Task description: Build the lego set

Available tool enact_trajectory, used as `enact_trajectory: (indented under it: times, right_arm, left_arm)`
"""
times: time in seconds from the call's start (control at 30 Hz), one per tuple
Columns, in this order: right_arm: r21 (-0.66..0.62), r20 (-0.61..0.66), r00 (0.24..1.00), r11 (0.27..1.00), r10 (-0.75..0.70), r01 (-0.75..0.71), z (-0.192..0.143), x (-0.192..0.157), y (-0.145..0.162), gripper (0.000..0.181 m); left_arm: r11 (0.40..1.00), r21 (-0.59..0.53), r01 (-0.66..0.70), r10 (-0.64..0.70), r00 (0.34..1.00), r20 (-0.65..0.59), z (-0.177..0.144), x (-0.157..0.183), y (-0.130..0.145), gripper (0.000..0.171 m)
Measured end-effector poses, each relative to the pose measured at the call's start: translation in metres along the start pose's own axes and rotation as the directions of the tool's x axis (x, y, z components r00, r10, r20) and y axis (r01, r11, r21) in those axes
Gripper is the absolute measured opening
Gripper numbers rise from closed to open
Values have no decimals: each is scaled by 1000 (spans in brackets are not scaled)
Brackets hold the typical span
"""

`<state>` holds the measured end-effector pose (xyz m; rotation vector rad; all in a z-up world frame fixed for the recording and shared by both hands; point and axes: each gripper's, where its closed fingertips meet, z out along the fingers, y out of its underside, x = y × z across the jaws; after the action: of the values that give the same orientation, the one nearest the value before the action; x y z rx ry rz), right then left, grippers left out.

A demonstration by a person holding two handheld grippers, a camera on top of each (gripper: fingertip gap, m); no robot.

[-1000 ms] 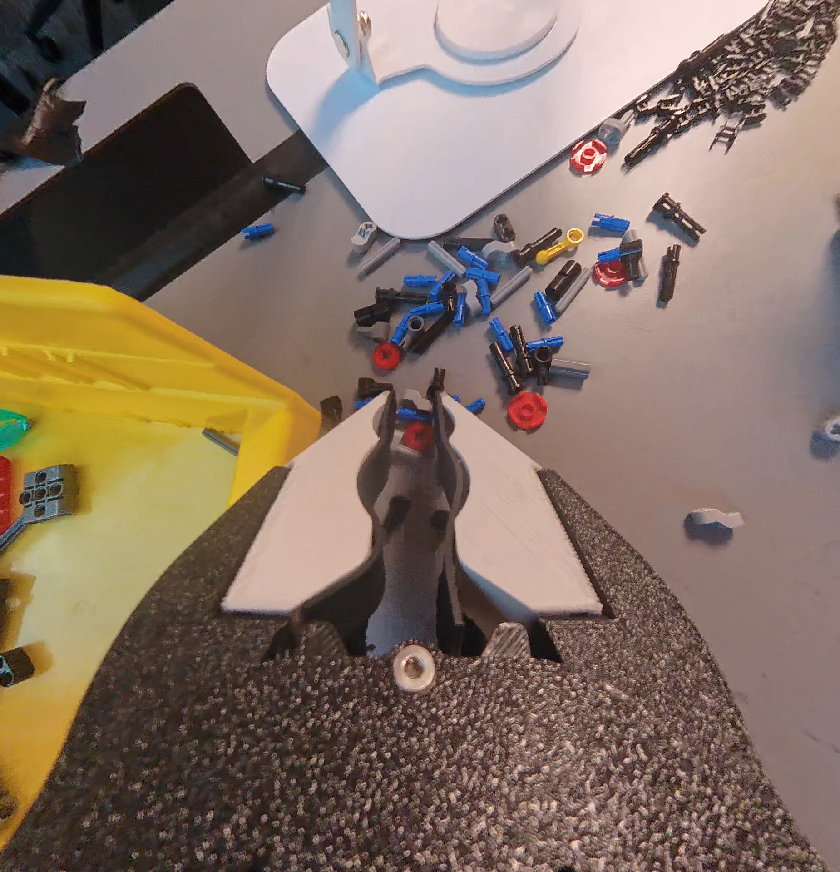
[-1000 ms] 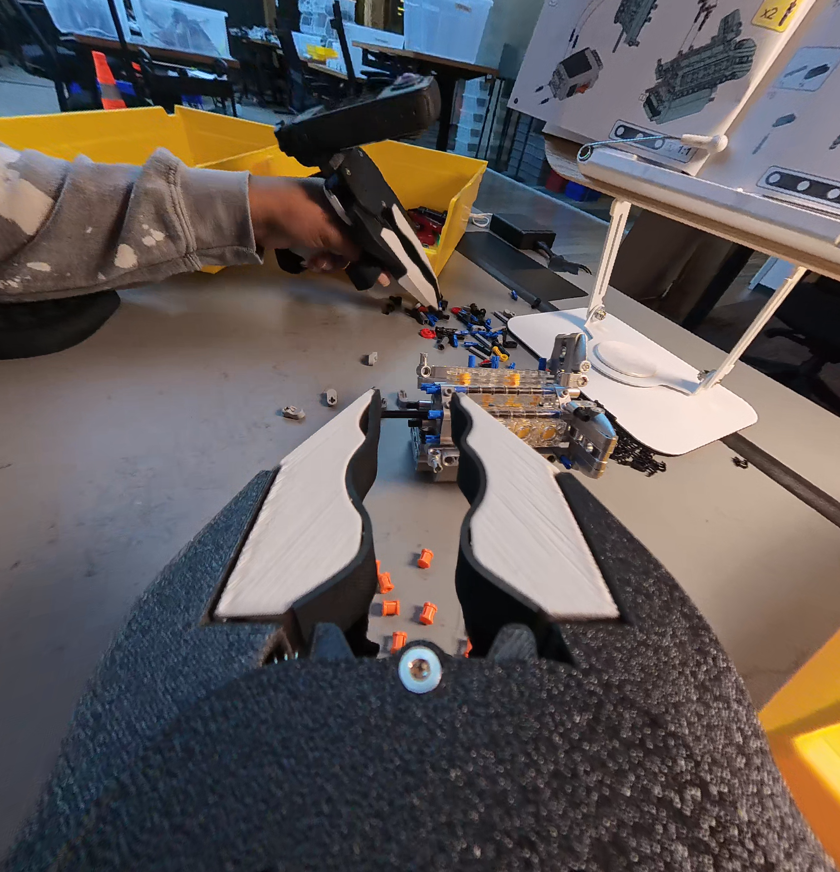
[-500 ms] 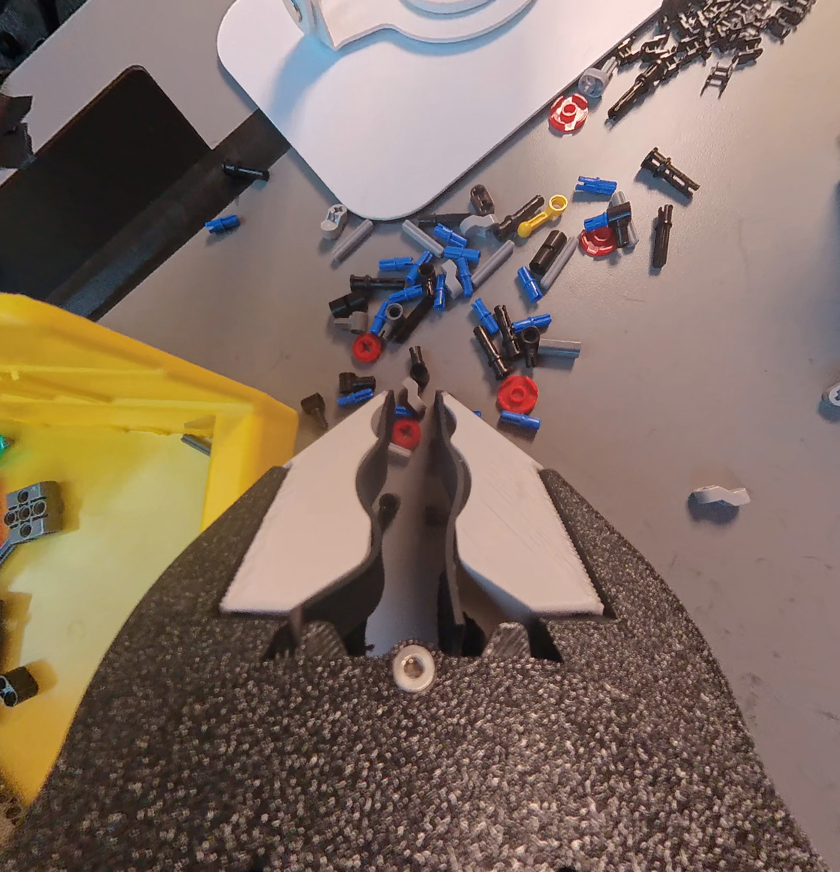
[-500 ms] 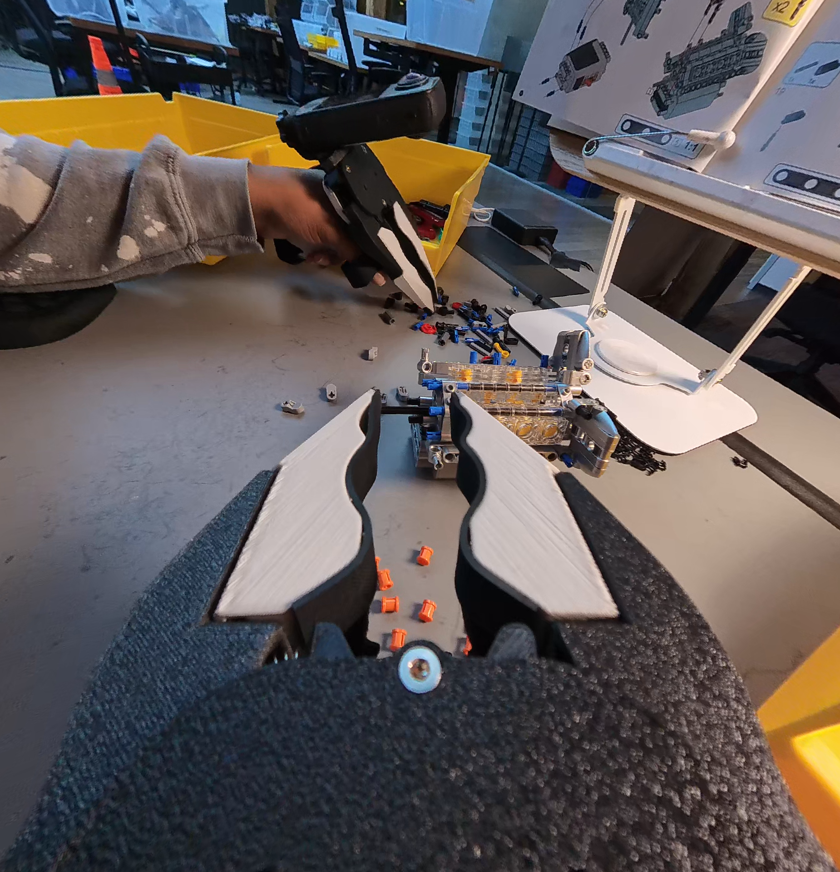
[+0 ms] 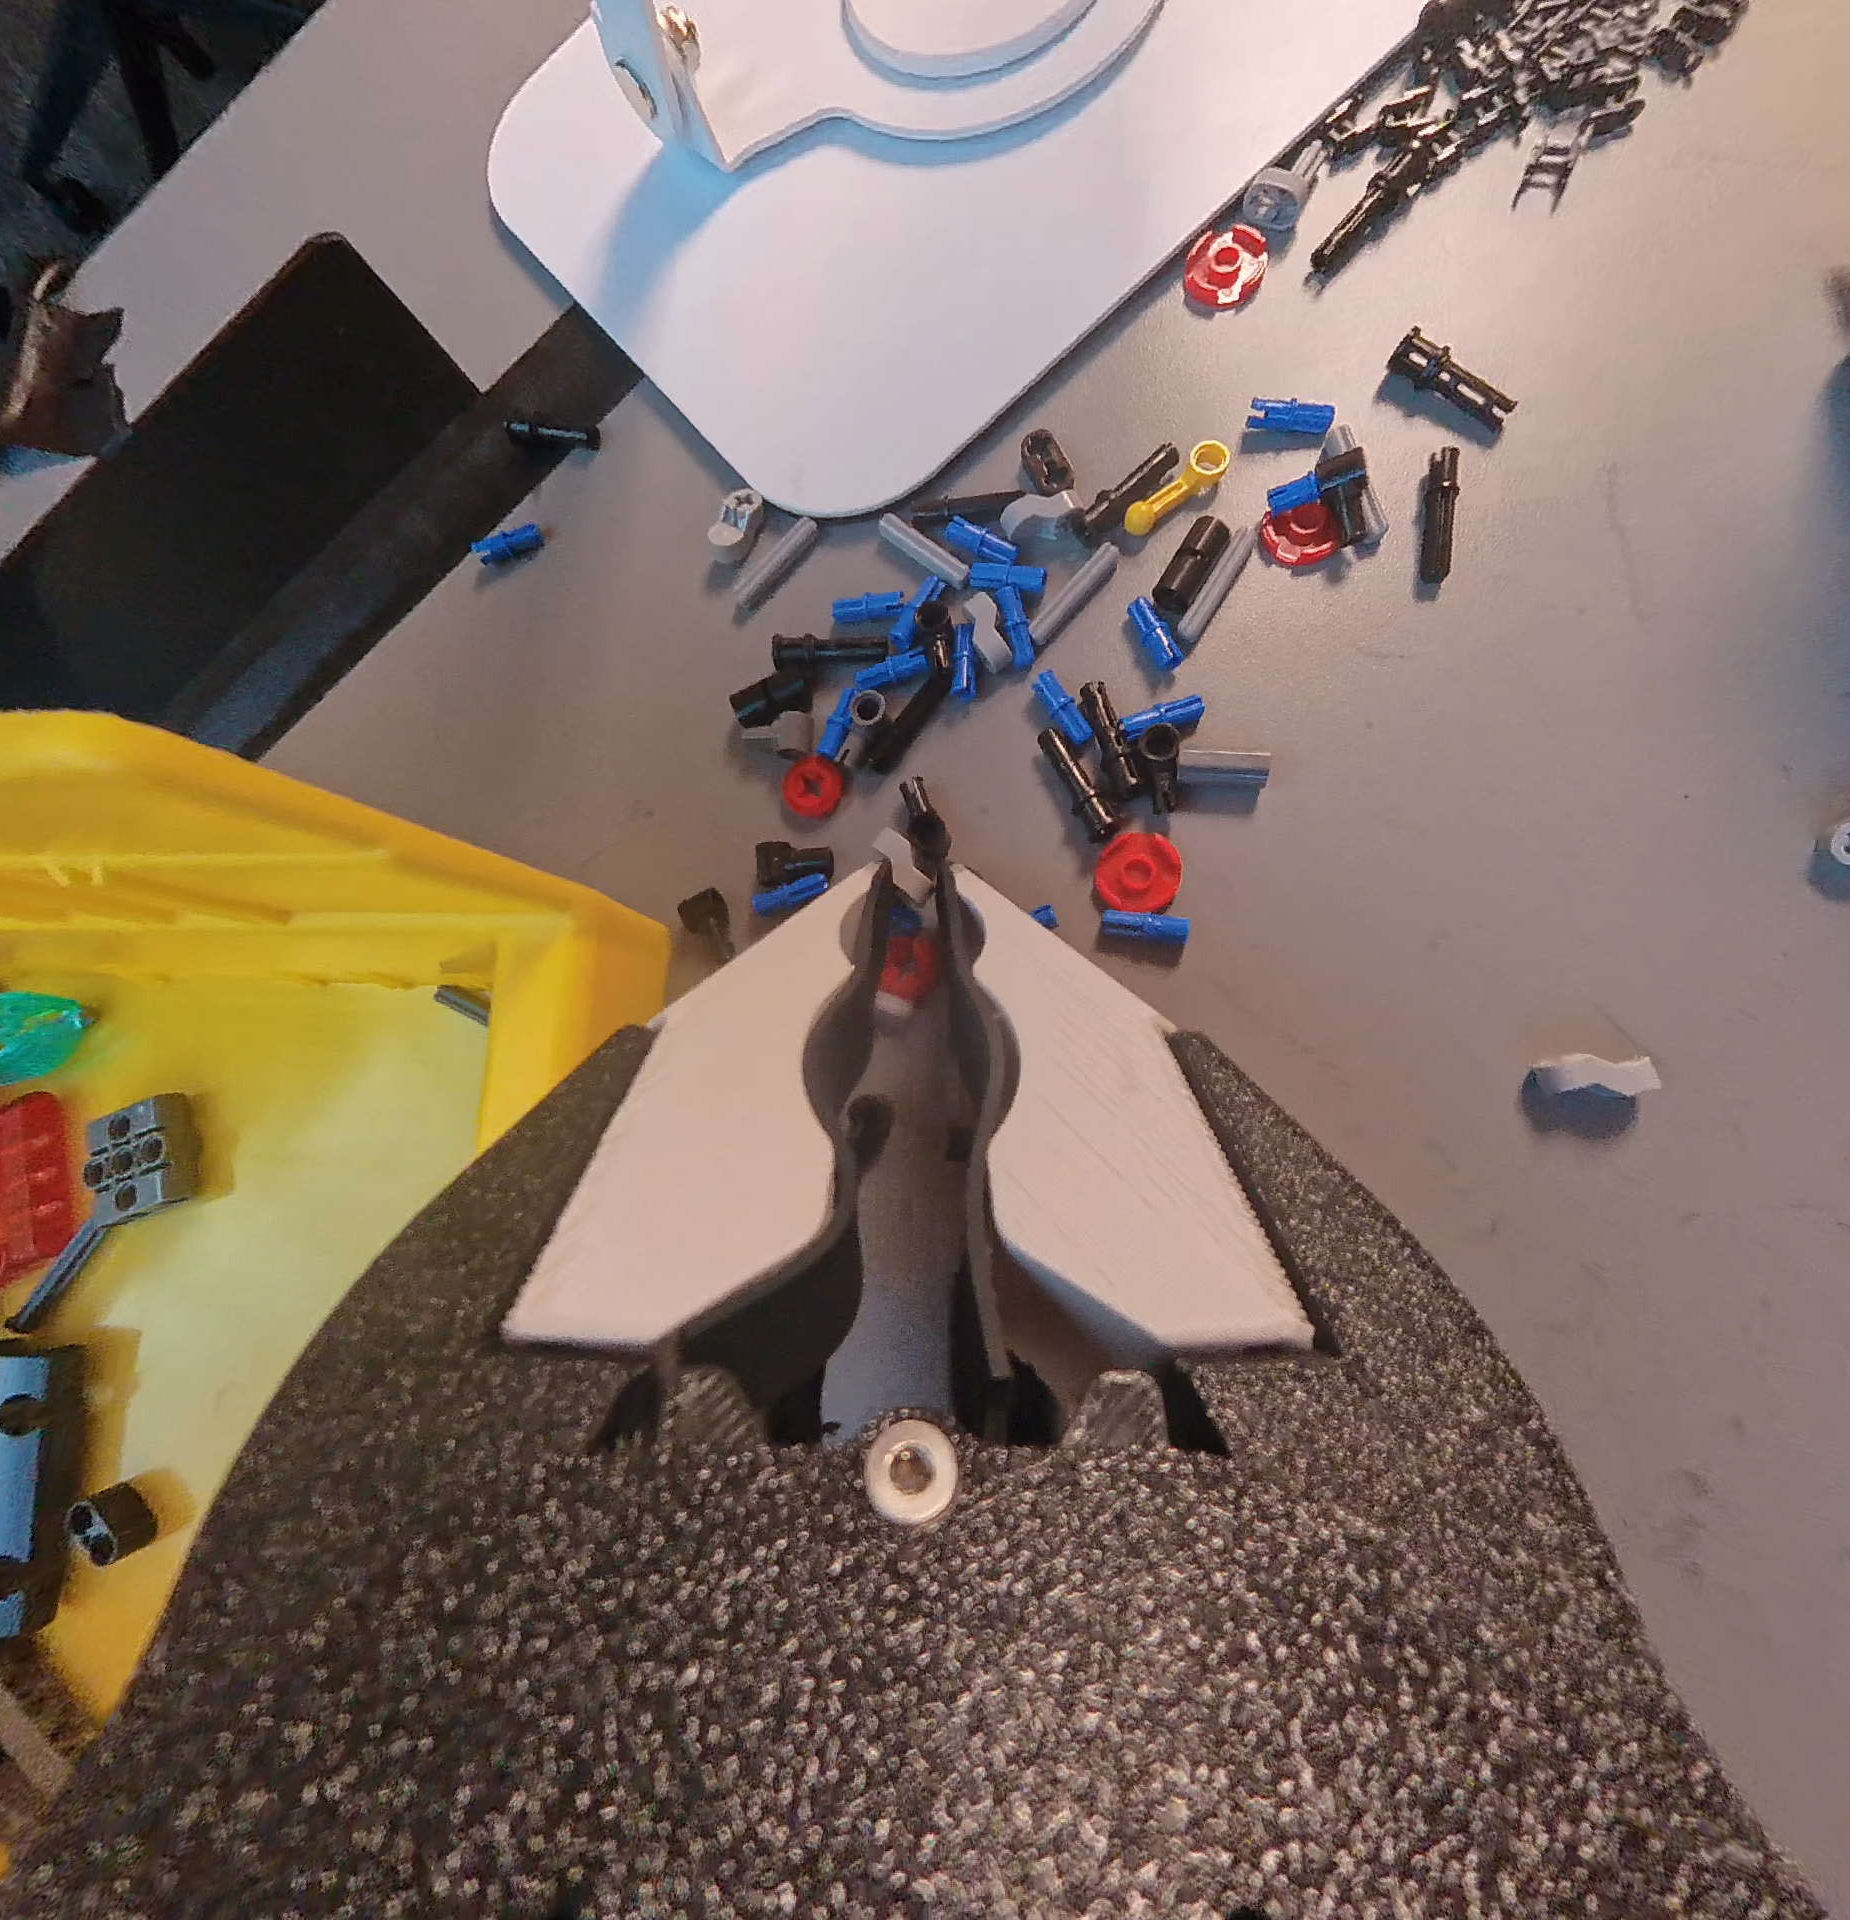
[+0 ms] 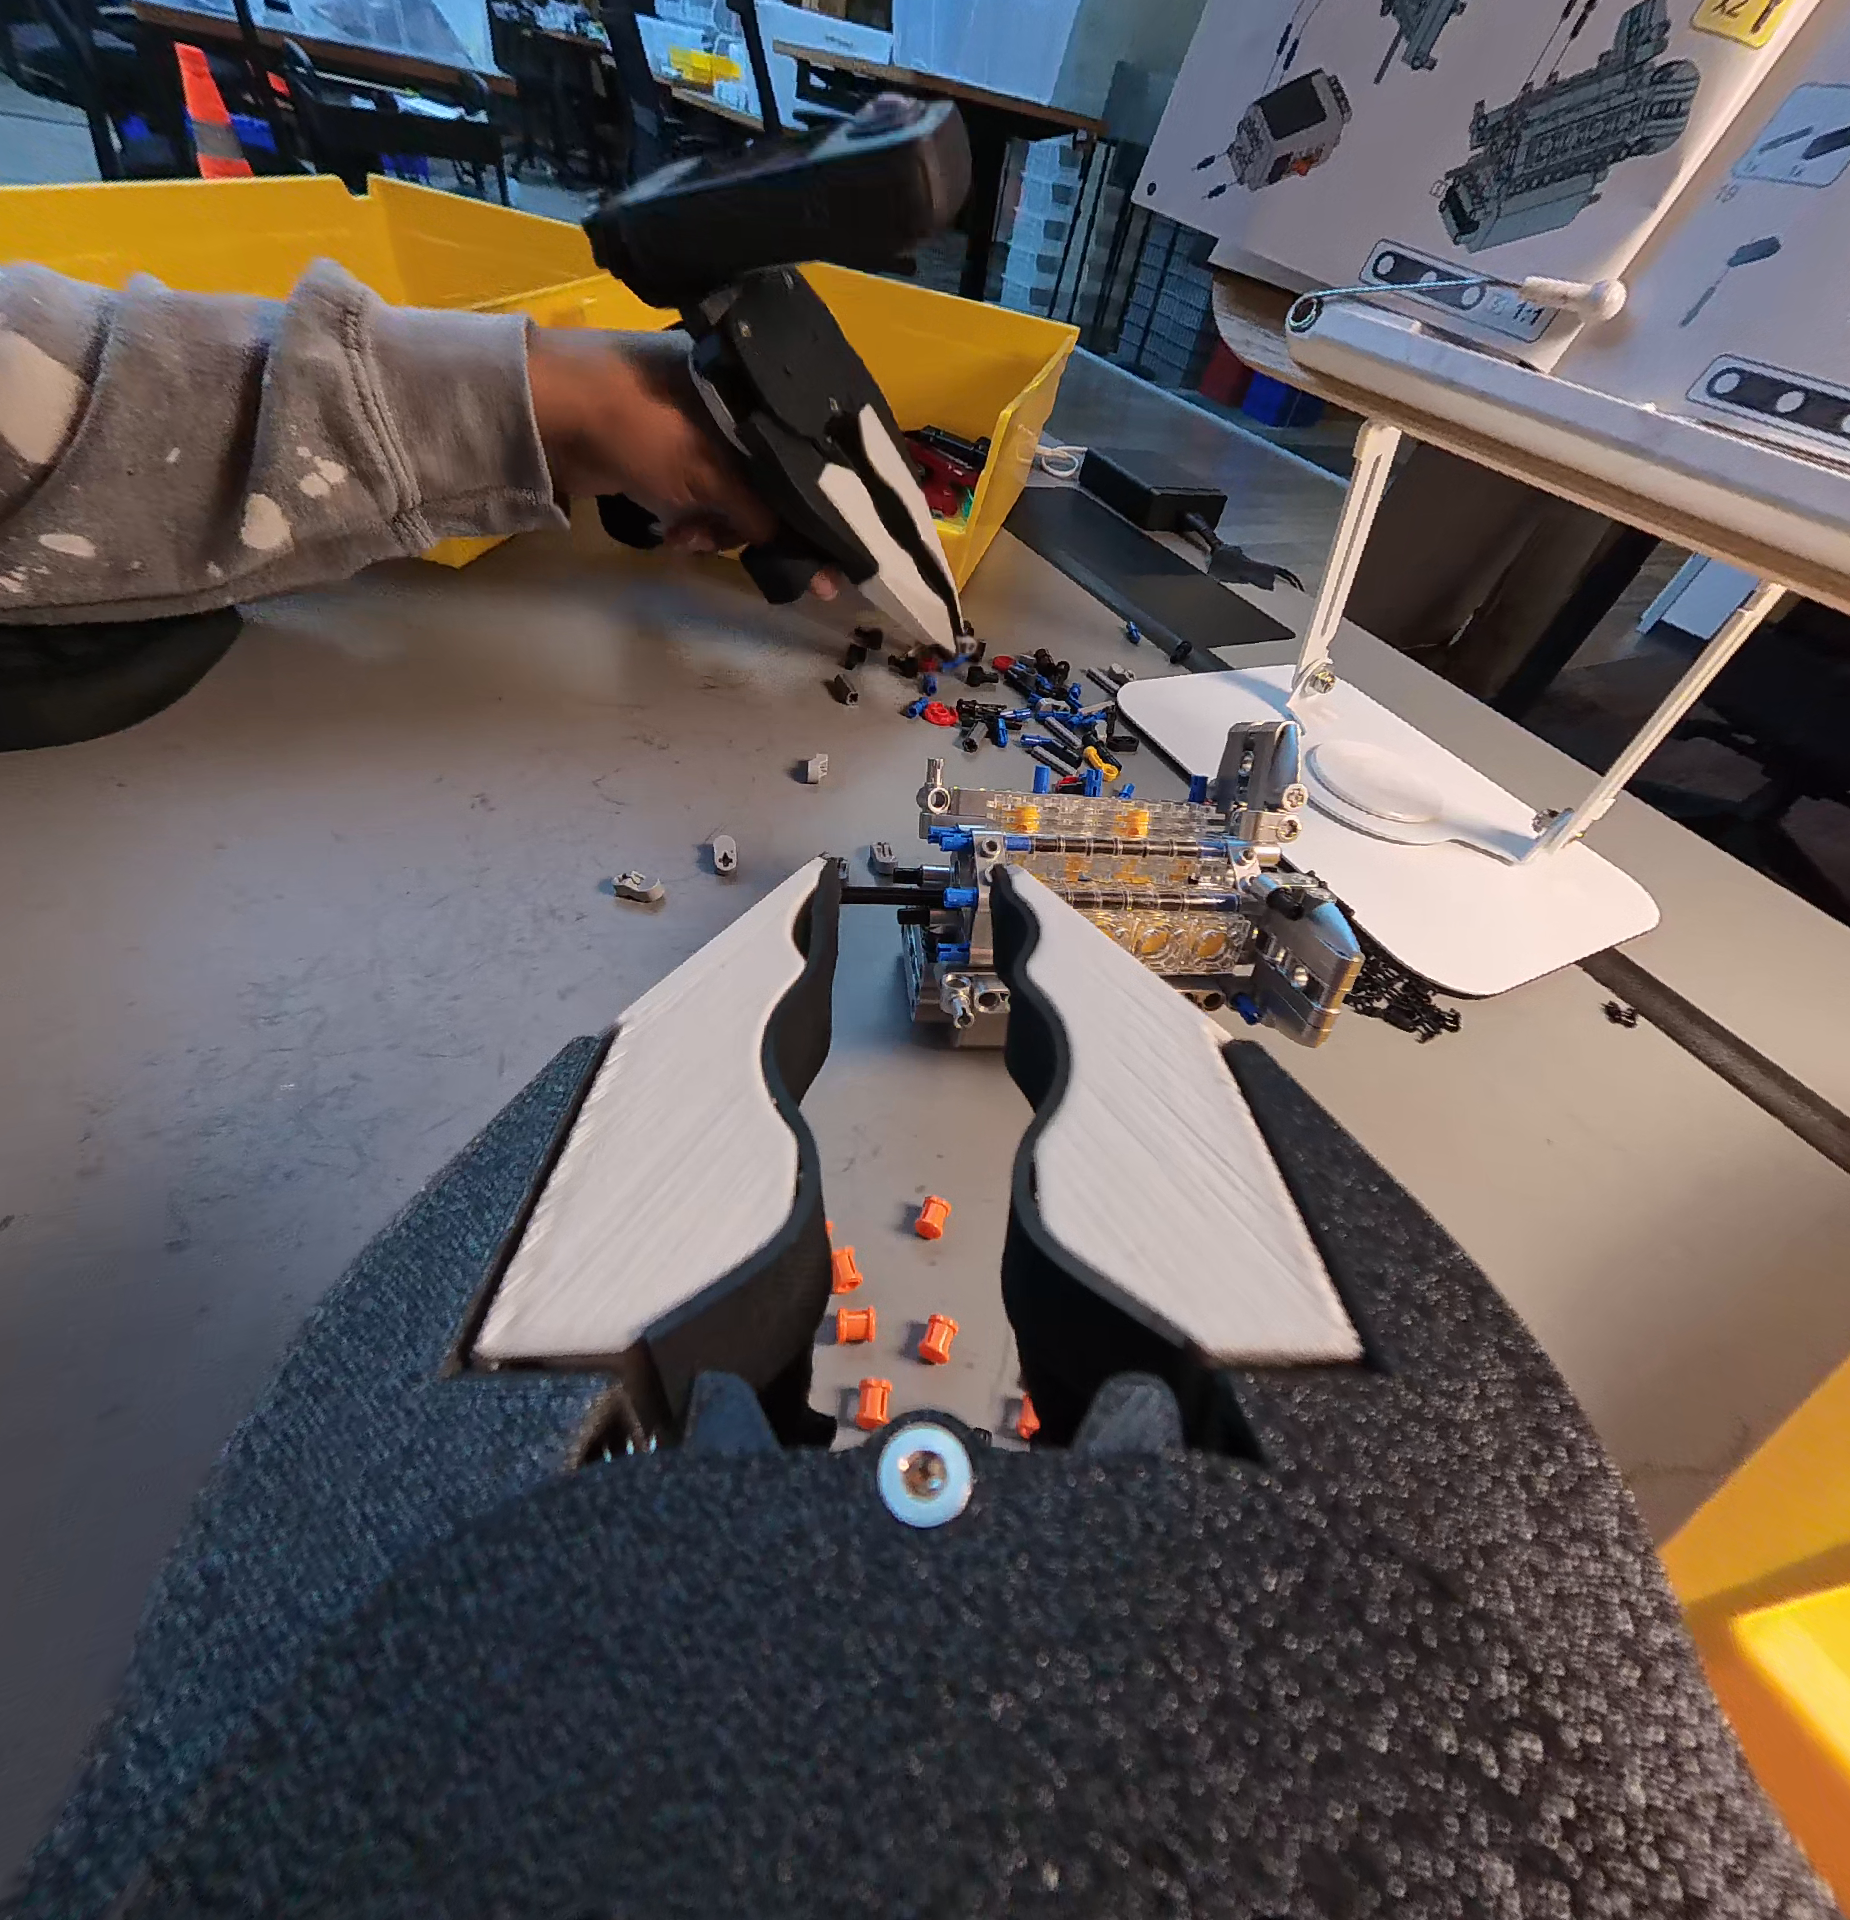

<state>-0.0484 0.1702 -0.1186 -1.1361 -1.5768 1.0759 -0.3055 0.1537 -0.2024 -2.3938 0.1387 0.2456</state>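
My left gripper (image 5: 913, 868) is shut on a small black pin (image 5: 922, 821) that has a grey piece beside it, at the near edge of a scatter of blue, black, grey and red small parts (image 5: 1004, 644) on the grey table. A red round piece (image 5: 906, 971) shows through the gap under the fingers. The left gripper also shows in the right wrist view (image 6: 957, 636), held by a hand in a grey sleeve. My right gripper (image 6: 913, 878) is open and empty, just in front of a grey brick assembly (image 6: 1129, 914). The assembly's black axle (image 6: 885, 896) points between the right fingertips.
A yellow bin (image 5: 277, 935) with parts stands left of the left gripper. A white stand base (image 5: 848, 260) carries an instruction sheet (image 6: 1523, 135). Orange bushes (image 6: 931, 1218) lie under the right gripper. There are loose grey pieces (image 6: 638, 886), a heap of black links (image 5: 1523, 62) and another yellow bin (image 6: 1814, 1558). There is about 30 centimetres between the tips of the two grippers.
The left fingers have closed in on the black pin at the edge of the scatter. The right gripper has hardly moved and stays open.
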Motion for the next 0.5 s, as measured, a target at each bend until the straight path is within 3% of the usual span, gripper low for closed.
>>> enact_trajectory:
  times: [0.07,0.1,0.2,0.3,0.4,0.5]
  right_arm:
    - [2,-6,1000,1000,-4,4,-1,1,-1,28]
    - [3,-8,1000,1000,-5,5,-1,2,-1,28]
    - [6,-6,1000,1000,4,-4,-1,2,-1,28]
    - [1,4,1000,1000,15,-15,1,1,1,28]
    - [5,3,1000,1000,7,-7,0,1,1,28]
    - [3,0,1000,1000,1,-1,0,1,0,28]
  left_arm:
    - [998,38,-39,41,999,-33,-22,10,-10,6]
    - [995,74,-66,74,991,-112,-36,28,-17,6]
    - [974,155,-164,215,882,-420,-74,112,-15,7]
    - [961,180,-209,274,801,-533,-80,166,4,6]
    - [963,161,-217,270,796,-541,-70,179,16,6]
    - [970,170,-173,237,823,-516,-68,164,9,10]
